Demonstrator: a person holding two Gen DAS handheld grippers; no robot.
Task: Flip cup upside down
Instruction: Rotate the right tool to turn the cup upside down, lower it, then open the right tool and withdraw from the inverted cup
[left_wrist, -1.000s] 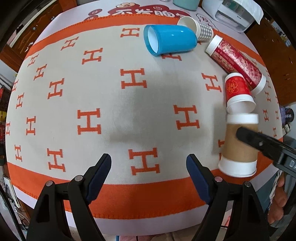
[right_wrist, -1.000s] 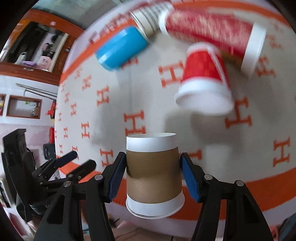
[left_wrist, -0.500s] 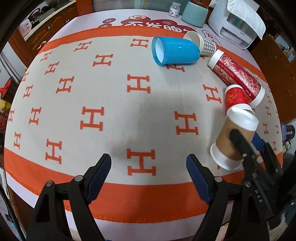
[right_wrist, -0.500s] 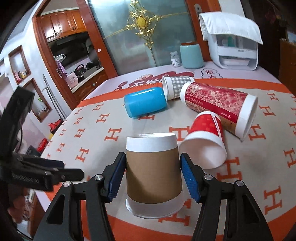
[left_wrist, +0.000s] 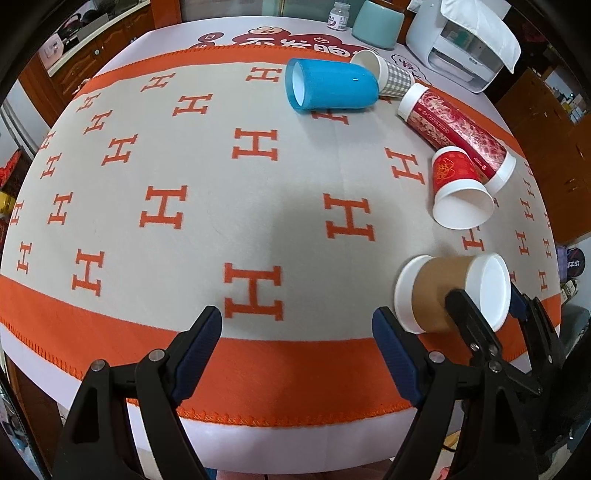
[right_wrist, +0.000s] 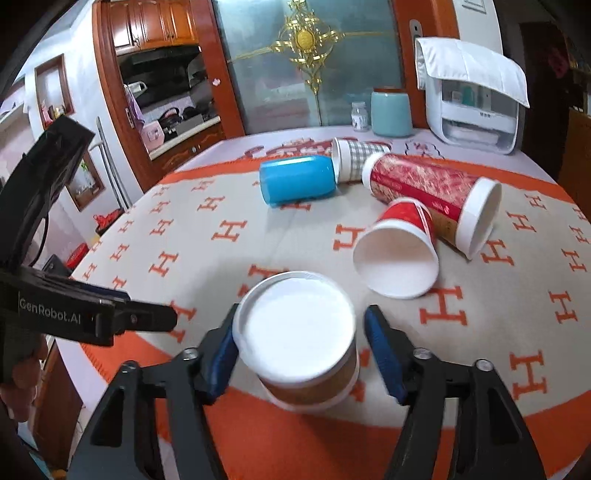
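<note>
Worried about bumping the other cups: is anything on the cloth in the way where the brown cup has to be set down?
Nothing visible: the brown cup, between the right gripper jaws, sits over bare blanket. The nearest thing, the small red cup, lies apart, farther back and to the right.

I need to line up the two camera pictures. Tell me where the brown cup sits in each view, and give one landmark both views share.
Left wrist view: the brown cup is at lower right, tipped, between the right gripper's fingers.
Right wrist view: the brown cup is at bottom centre, white base toward the camera, between that gripper's fingers.
Shared landmark: the blue cup lying on its side.
</note>
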